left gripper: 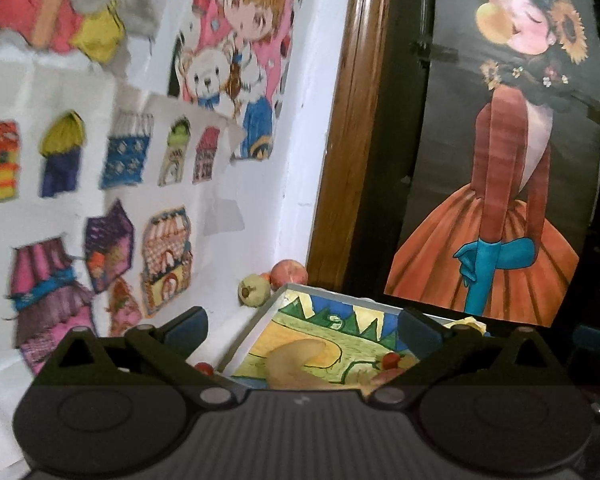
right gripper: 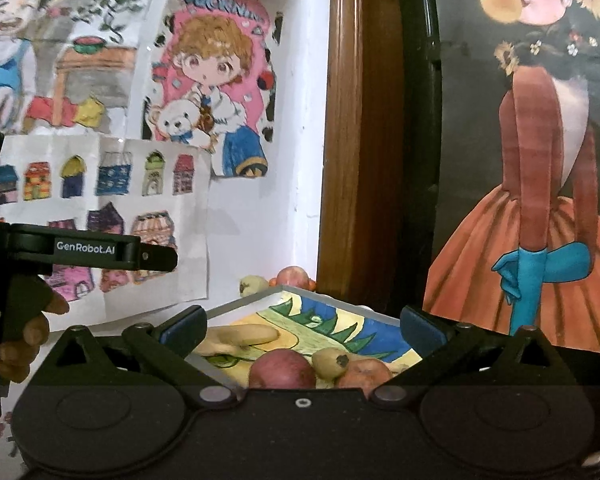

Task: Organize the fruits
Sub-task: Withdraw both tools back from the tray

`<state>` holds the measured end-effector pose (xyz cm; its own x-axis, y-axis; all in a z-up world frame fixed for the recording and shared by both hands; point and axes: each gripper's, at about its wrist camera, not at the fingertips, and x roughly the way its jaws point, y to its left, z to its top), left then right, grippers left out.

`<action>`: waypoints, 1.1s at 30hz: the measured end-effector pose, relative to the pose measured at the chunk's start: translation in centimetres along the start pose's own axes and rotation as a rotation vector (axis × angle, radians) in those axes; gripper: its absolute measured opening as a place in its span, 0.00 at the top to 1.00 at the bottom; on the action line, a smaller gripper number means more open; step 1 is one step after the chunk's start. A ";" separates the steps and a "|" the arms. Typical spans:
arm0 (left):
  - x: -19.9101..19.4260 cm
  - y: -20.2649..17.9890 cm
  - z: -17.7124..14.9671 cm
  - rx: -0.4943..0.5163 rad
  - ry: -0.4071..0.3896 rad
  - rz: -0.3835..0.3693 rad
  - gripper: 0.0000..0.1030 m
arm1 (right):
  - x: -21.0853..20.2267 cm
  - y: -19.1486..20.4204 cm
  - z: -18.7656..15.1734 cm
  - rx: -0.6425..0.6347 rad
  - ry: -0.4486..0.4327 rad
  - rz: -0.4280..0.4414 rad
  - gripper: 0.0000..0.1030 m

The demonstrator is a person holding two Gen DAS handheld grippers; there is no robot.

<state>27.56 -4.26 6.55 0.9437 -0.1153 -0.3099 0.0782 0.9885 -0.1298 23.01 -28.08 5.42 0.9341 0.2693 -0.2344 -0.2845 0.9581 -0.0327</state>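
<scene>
Both grippers were spread wide and empty. Between the fingers of the right gripper point(right gripper: 300, 330), low in the frame's centre, sat a red apple point(right gripper: 282, 370), a small pear point(right gripper: 332, 362) and another apple point(right gripper: 366, 372) in the painted tray point(right gripper: 240, 304). The left gripper point(left gripper: 302, 326) faced a banana point(left gripper: 296, 362) lying crosswise. Two loose fruits point(left gripper: 272, 282) waited beyond the tray's far corner; the right seemed nearer the apples.

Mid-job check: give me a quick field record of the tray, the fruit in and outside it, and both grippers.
tray: white rim, coloured drawing as its floor
fruit in tray: banana, red apple, small pear, second reddish fruit
fruit outside tray: green fruit and red apple behind the far corner, by the wall
left gripper: open, empty
right gripper: open, empty, over the tray
</scene>
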 end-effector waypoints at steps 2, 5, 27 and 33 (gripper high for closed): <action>-1.6 -0.2 -0.2 0.012 -0.014 0.011 0.00 | -1.4 0.5 -0.3 0.011 -0.006 0.003 0.01; -3.8 -0.4 -0.9 0.042 -0.030 0.026 0.00 | -3.3 1.3 -0.9 0.034 -0.008 0.008 0.01; -14.3 1.8 -6.4 0.055 -0.027 0.103 0.00 | -12.6 6.3 -4.7 0.108 -0.014 -0.010 0.01; -15.1 3.4 -8.0 0.091 0.024 0.114 0.00 | -13.1 7.8 -6.1 0.142 0.048 0.019 0.01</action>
<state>11.01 0.01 3.28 0.9402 -0.0035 -0.3405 0.0012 1.0000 -0.0070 7.28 -24.69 2.32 0.9166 0.2857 -0.2797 -0.2652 0.9579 0.1096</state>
